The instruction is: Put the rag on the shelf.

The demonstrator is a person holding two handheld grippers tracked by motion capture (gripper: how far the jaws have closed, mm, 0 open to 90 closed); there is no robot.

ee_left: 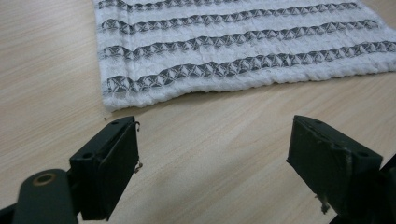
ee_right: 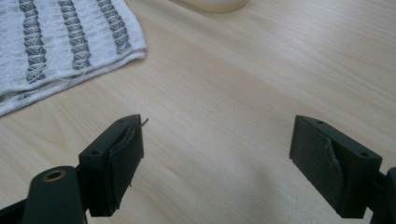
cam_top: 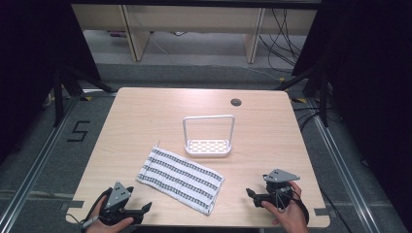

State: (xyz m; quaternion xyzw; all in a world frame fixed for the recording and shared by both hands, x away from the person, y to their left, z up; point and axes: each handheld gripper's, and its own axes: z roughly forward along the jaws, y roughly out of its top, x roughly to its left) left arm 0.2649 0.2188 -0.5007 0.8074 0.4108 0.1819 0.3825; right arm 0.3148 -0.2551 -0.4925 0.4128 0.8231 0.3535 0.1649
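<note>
A: The towel [cam_top: 180,178] is the main thing here, white with dark patterned stripes. It lies flat on the wooden table [cam_top: 145,116], and its long side runs diagonally.

B: And what is near the towel?

A: Just behind the towel, toward the far side, stands a white rack [cam_top: 208,137] with a tall wire handle and a slotted base. It is close to the towel's far edge but not touching. Farther behind the towel, a round cable hole [cam_top: 236,102] is in the table top.

B: Where are the grippers from the towel?

A: The left gripper [cam_top: 145,208] is just beside the towel's near left corner. In the left gripper view its jaws are spread wide over bare wood, the towel's edge [ee_left: 233,42] lies just ahead, and nothing is between them. The right gripper [cam_top: 249,194] is to the right of the towel, a little apart. Its jaws are also wide apart and hold nothing, with the towel's corner [ee_right: 60,42] ahead at their left.
</note>
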